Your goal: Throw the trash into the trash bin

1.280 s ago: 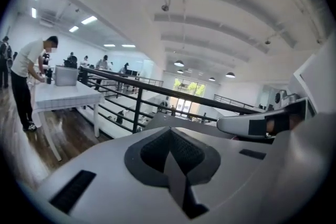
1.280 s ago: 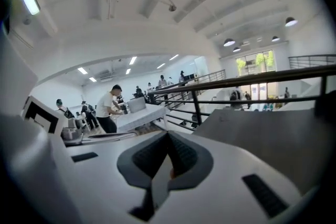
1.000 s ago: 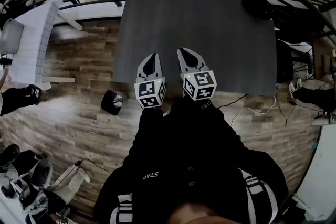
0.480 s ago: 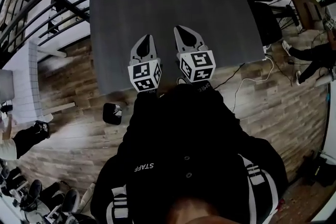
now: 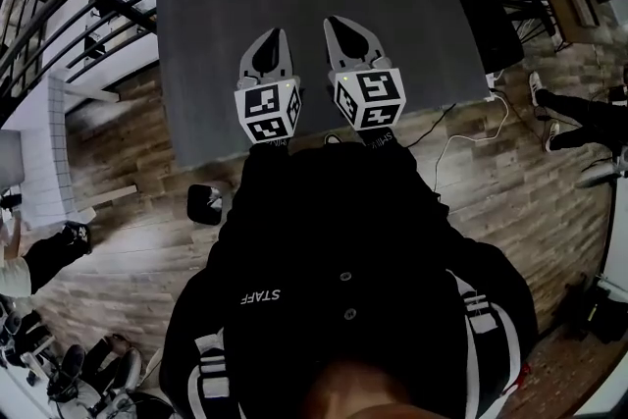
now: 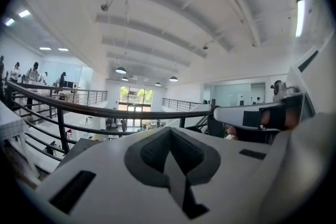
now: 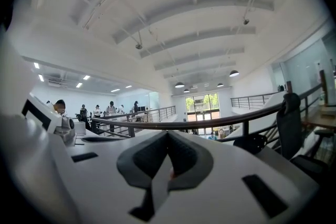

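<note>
head view: the person (image 5: 343,289) in a black top stands at the 6 o'clock edge of a dark grey worktop (image 5: 412,5) and holds both grippers side by side over it, tips toward 12 o'clock. the left gripper (image 5: 274,34) and the right gripper (image 5: 337,23) are near each other but apart, and neither touches the worktop.

left gripper view: the left gripper's (image 6: 170,136) jaws are fully together, pad against pad, with nothing between them. the other gripper shows at 3 o'clock. a dark railing (image 6: 105,111) crosses behind.

right gripper view: the right gripper's (image 7: 168,138) jaws are also pressed together and hold nothing that can be made out. a tiny reddish speck sits low in the seam; what it is cannot be told.

the bin (image 5: 204,203), small and dark with something pale inside, stands on the wood floor (image 5: 128,142) at 7 o'clock of the left gripper, off the worktop's 7 o'clock corner and well apart from both grippers. a white cable (image 5: 471,128) lies on the floor at 4 o'clock of the right gripper.
</note>
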`<state>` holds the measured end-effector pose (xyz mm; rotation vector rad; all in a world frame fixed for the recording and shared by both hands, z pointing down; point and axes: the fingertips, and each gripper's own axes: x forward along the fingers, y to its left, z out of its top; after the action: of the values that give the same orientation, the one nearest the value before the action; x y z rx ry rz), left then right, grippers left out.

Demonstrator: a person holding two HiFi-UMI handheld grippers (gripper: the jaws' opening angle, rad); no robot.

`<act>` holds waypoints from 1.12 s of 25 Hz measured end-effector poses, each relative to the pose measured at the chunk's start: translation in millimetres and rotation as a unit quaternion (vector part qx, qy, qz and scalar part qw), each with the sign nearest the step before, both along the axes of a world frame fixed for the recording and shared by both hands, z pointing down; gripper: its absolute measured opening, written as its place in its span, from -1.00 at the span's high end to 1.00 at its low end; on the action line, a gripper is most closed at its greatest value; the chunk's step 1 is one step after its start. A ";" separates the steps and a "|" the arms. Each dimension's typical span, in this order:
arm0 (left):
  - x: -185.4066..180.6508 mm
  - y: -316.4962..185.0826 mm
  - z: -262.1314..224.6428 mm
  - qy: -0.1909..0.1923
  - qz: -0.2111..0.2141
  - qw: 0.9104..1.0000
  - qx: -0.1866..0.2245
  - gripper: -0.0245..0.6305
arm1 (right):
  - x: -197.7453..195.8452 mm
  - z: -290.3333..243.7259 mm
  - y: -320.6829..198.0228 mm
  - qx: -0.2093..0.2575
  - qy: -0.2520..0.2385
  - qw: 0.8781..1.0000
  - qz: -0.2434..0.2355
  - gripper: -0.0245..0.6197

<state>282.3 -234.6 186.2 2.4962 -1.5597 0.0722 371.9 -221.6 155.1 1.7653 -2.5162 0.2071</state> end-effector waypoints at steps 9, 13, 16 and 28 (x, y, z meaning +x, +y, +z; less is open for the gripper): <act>2.2 -12.3 -2.3 -0.003 0.005 1.000 0.002 0.93 | -7.0 -3.0 -11.0 0.008 0.009 1.000 -0.009 0.88; -0.3 -16.3 -0.3 -0.003 0.005 1.000 0.002 0.93 | -11.5 -0.7 -14.4 0.010 0.011 1.000 -0.013 0.88; -5.4 -19.6 0.5 -0.001 0.002 1.000 0.002 0.93 | -13.9 1.0 -17.3 0.010 0.010 1.000 -0.013 0.88; -7.7 -24.6 7.9 -0.002 -0.005 1.000 -0.006 0.92 | -14.8 2.6 -24.4 0.011 0.003 1.000 -0.013 0.88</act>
<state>274.5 -259.3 194.1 2.4813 -1.5675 0.0854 357.0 -245.9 157.7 1.7369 -2.5469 0.1732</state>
